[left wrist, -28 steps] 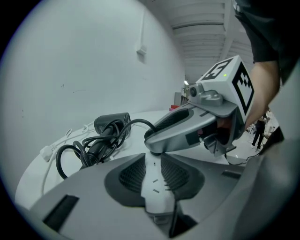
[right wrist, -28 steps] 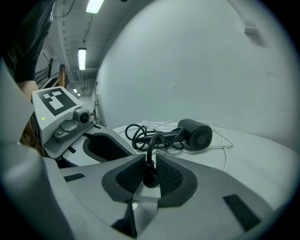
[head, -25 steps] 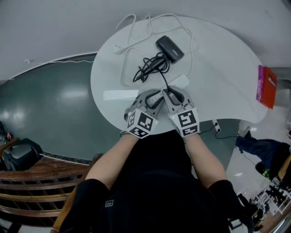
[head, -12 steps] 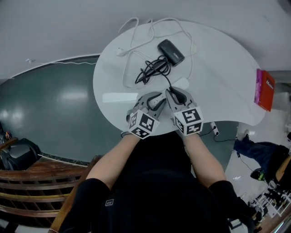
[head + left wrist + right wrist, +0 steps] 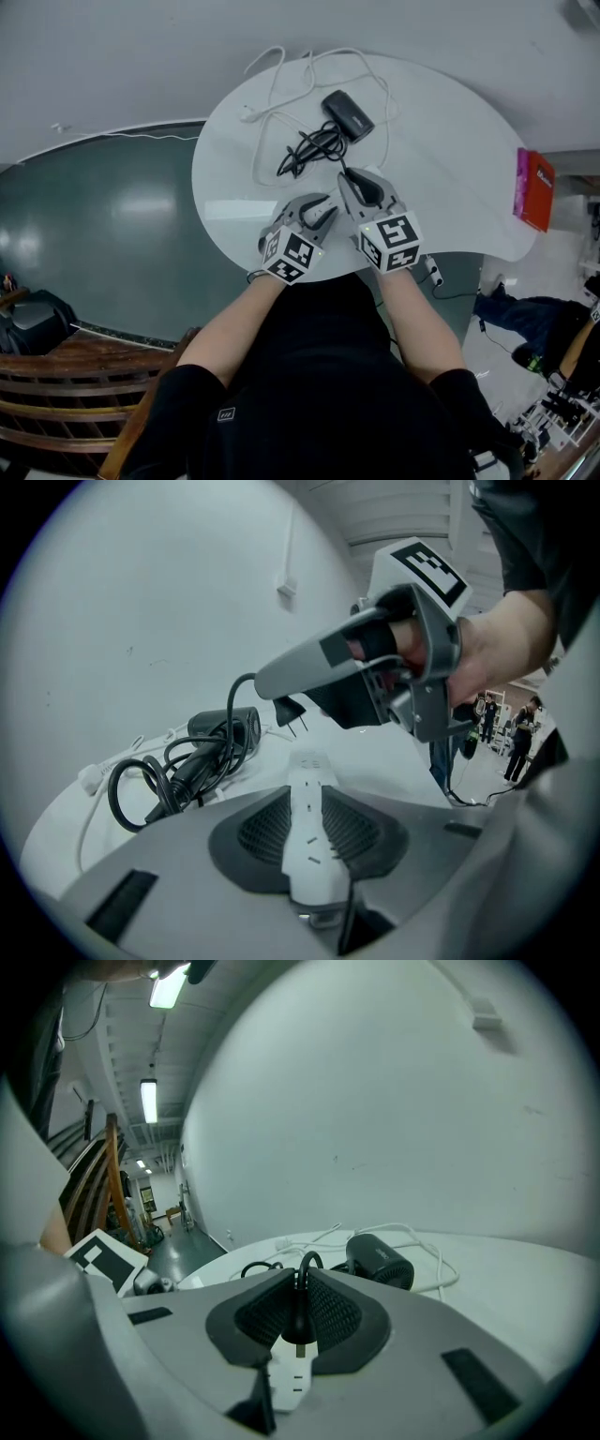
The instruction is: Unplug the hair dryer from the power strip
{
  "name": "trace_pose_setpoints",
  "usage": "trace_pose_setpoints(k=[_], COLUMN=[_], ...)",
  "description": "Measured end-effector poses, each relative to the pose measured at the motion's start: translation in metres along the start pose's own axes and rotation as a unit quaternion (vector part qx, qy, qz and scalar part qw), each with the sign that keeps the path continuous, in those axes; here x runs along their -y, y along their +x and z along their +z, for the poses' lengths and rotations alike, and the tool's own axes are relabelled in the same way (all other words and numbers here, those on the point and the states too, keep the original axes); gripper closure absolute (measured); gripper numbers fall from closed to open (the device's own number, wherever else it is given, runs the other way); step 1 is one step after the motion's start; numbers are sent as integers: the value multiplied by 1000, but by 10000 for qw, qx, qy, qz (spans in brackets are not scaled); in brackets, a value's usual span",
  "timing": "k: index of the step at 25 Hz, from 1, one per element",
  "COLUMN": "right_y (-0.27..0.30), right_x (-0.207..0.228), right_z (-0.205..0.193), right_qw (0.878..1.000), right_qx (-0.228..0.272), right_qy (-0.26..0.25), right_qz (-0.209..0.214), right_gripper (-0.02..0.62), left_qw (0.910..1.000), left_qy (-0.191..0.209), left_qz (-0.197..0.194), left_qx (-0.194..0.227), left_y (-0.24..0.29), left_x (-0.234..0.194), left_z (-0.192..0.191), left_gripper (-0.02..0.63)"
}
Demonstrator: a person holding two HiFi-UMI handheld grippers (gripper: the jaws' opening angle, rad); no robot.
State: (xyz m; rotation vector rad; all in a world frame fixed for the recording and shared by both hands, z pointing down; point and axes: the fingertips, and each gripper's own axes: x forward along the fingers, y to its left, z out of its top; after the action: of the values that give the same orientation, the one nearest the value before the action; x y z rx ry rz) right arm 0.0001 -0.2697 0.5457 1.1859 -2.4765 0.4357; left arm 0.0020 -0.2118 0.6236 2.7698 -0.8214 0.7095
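Note:
The white power strip [image 5: 307, 841] lies on the round white table [image 5: 450, 141], and the pads of my left gripper [image 5: 309, 817] are shut on its two sides. My right gripper [image 5: 281, 682] is shut on the hair dryer's black plug [image 5: 292, 711], which hangs just above the strip with its bare prongs showing. From the right gripper view, the plug [image 5: 302, 1321] sits between the pads over the strip [image 5: 289, 1377]. Both grippers [image 5: 319, 208] [image 5: 361, 185] are side by side at the table's near edge. The black hair dryer [image 5: 348, 113] and its coiled cord [image 5: 309, 145] lie beyond them.
A white cable [image 5: 281, 89] loops round the dryer at the far side of the table. A red book [image 5: 532, 187] rests at the table's right edge. Another strip [image 5: 432, 271] lies on the floor below, and wooden furniture [image 5: 84, 375] stands at the lower left.
My right gripper has risen with the plug, which now hangs free of the strip. My left gripper has kept still on the strip.

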Motion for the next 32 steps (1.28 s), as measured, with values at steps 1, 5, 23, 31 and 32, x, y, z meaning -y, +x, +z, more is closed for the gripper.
trace_pose_setpoints(k=[1, 5, 23, 31, 32], right_y=[-1, -10, -44, -55, -59], right_x=[1, 4, 19, 22, 28], right_z=[5, 4, -54, -62, -59], right_qw=[10000, 9995, 9882, 9796, 9797], right_qx=[24, -79, -799, -739, -713], right_qy=[29, 302, 945, 868, 816], right_qz=[8, 49, 901, 1653, 1687], right_gripper=[534, 535, 534, 532, 534], left_qw=[10000, 9997, 9937, 9770, 9749], left_qy=[-31, -228, -770, -982, -975], left_qz=[-11, -119, 750, 1788, 1889], left_qx=[-8, -60, 314, 624, 656], left_y=[0, -1, -42, -65, -66], left_x=[1, 0, -12, -31, -31], left_z=[-1, -1, 71, 113, 118], left_gripper=[500, 500, 491, 495, 497])
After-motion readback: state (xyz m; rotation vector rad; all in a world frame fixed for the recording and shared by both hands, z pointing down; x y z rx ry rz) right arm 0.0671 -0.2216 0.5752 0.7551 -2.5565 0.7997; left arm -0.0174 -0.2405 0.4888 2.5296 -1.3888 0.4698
